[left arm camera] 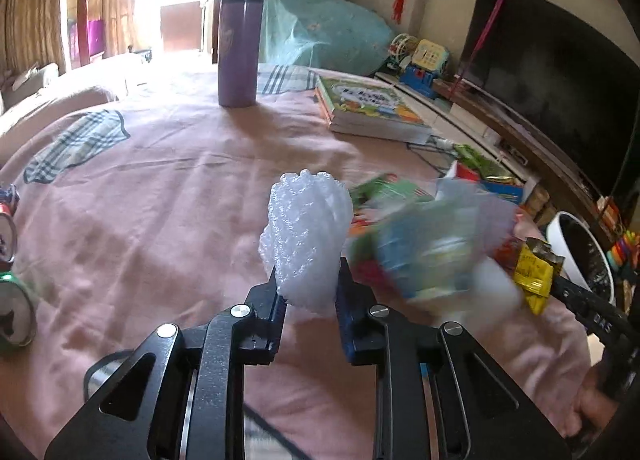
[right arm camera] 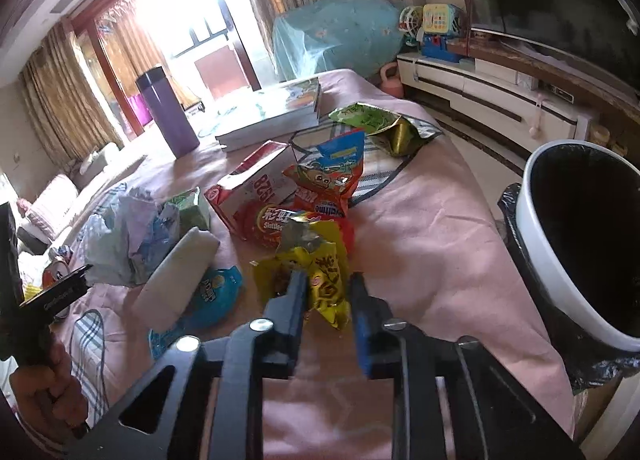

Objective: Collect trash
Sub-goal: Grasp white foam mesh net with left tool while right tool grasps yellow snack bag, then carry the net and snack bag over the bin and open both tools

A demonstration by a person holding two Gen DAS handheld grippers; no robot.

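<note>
My left gripper (left arm camera: 308,280) is shut on a crumpled white foam wrap (left arm camera: 306,236), held above the pink tablecloth. My right gripper (right arm camera: 326,288) is shut on a yellow snack wrapper (right arm camera: 316,280); that wrapper also shows in the left wrist view (left arm camera: 534,270). A white trash bin (right arm camera: 560,260) with a black liner stands off the table's right edge, also in the left wrist view (left arm camera: 580,256). A trash pile lies on the table: a red Skittles bag (right arm camera: 276,221), an orange snack bag (right arm camera: 332,175), a red-and-white box (right arm camera: 256,183), a green bag (right arm camera: 380,119), crumpled plastic (right arm camera: 124,236), a white foam block (right arm camera: 176,280) and a blue wrapper (right arm camera: 216,296).
A purple tumbler (left arm camera: 238,45) stands upright at the far middle of the table. A stack of books (left arm camera: 368,107) lies to its right. Drink cans (left arm camera: 12,300) sit at the left edge. A TV (left arm camera: 552,79) and low cabinet (right arm camera: 480,91) stand beyond the table.
</note>
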